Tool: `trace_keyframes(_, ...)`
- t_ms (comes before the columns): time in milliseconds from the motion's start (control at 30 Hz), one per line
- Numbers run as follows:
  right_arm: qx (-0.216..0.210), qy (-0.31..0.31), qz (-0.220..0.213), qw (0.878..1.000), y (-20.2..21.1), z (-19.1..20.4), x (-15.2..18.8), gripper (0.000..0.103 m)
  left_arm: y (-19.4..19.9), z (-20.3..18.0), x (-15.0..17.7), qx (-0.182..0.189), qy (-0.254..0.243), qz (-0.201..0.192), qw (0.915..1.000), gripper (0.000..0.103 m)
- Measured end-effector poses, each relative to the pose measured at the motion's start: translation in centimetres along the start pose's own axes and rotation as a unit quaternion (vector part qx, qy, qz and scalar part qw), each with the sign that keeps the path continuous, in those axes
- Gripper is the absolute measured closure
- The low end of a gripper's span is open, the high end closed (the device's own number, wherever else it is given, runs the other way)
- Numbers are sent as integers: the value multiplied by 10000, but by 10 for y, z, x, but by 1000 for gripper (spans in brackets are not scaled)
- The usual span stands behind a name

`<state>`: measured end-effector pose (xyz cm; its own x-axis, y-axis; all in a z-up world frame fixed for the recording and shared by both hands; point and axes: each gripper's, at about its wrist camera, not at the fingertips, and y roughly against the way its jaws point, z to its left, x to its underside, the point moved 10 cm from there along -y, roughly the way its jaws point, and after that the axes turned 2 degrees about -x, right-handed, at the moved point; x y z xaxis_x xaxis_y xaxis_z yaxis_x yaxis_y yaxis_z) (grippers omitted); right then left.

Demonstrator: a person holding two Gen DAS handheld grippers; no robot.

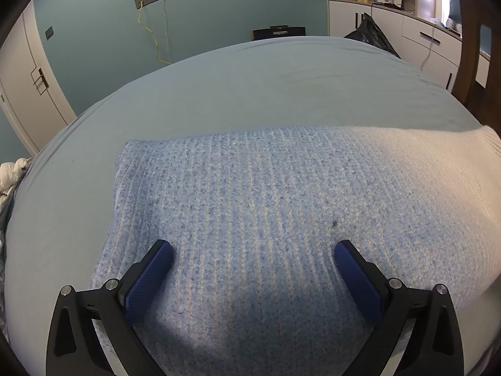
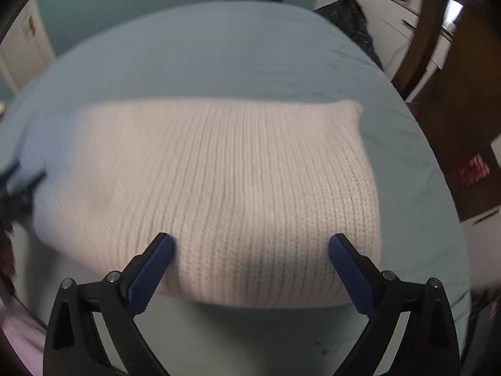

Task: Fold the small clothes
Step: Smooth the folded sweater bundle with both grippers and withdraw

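A folded knit sweater, blue at one end (image 1: 250, 194) and white at the other (image 2: 225, 181), lies flat on the light blue bed sheet (image 1: 250, 87). My left gripper (image 1: 253, 253) is open and empty, its blue pads (image 1: 153, 272) spread just above the blue part near the sweater's near edge. My right gripper (image 2: 250, 247) is open and empty, its pads (image 2: 347, 269) spread over the white part's near folded edge. The right wrist view is blurred. The left gripper shows faintly at the left edge of the right wrist view (image 2: 15, 185).
The bed sheet (image 2: 219, 56) spreads far beyond the sweater. A black bag (image 1: 372, 36) lies at the bed's far right corner. White drawers (image 1: 419, 40) and a dark wooden post (image 1: 472, 47) stand to the right. A white door (image 1: 28, 87) is at left.
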<state>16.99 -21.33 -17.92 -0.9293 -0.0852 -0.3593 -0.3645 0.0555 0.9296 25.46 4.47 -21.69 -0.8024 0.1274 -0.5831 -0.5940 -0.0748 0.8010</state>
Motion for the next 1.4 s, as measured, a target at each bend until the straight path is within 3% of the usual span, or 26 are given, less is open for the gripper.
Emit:
trace_keyframes(67, -28, -165, 274, 9995, -12, -9, 6, 1, 1, 1, -2, -9, 12, 66, 10000, 0)
trace_keyframes(167, 125, -179, 282, 9994, -20, -21, 1, 2, 14, 2, -7, -26, 59, 329, 9994, 0)
trace_keyframes(267, 268, -232, -139, 9993, 23, -3, 6, 2, 41, -10, -11, 264, 203, 205, 9992, 0)
trace_keyframes(333, -124, -270, -501, 9983, 48, 16, 3, 2, 56, -33, -11, 526, 107, 58, 9985, 0)
trace_keyframes(433, -583, 59, -614, 9964, 54, 50, 1, 2, 49, -66, -4, 382, -379, 189, 9984, 0)
trace_keyframes(500, -426, 442, -447, 9971, 32, 64, 6, 2, 34, -75, 7, 64, -579, 344, 9977, 0)
trace_keyframes(567, -148, 731, -230, 9970, 6, 71, 15, 1, 28, -76, 12, 8, -413, 407, 9983, 0)
trace_keyframes(700, -154, 610, -212, 9978, -1, 61, 10, 1, 31, -78, 10, -104, -336, 556, 9978, 0)
trace_keyframes(833, -243, 505, -259, 9981, -5, 42, -4, 1, 58, -65, 10, 31, -6, 819, 9966, 0)
trace_keyframes(933, -349, 40, -284, 9990, 15, 22, -7, 1, 84, -52, 22, 201, 131, 827, 9963, 0)
trace_keyframes(1000, -721, -442, -451, 9954, 37, 8, -7, 1, 103, -40, 33, 176, 170, 793, 9965, 0)
trace_keyframes(1100, -1394, -1585, -388, 9767, 53, -20, 6, 1, 128, -12, 52, -123, 200, 758, 9968, 0)
trace_keyframes(1233, -2424, -3012, 6, 9223, 54, -45, 37, 1, 147, 31, 73, -417, 699, 684, 9943, 0)
trace_keyframes(1300, -2634, -3625, 134, 8939, 48, -54, 49, 1, 148, 48, 79, -364, 994, 677, 9921, 0)
trace_keyframes(1400, -2524, -4375, 390, 8622, 25, -70, 67, 1, 139, 60, 79, -393, 1276, 695, 9886, 0)
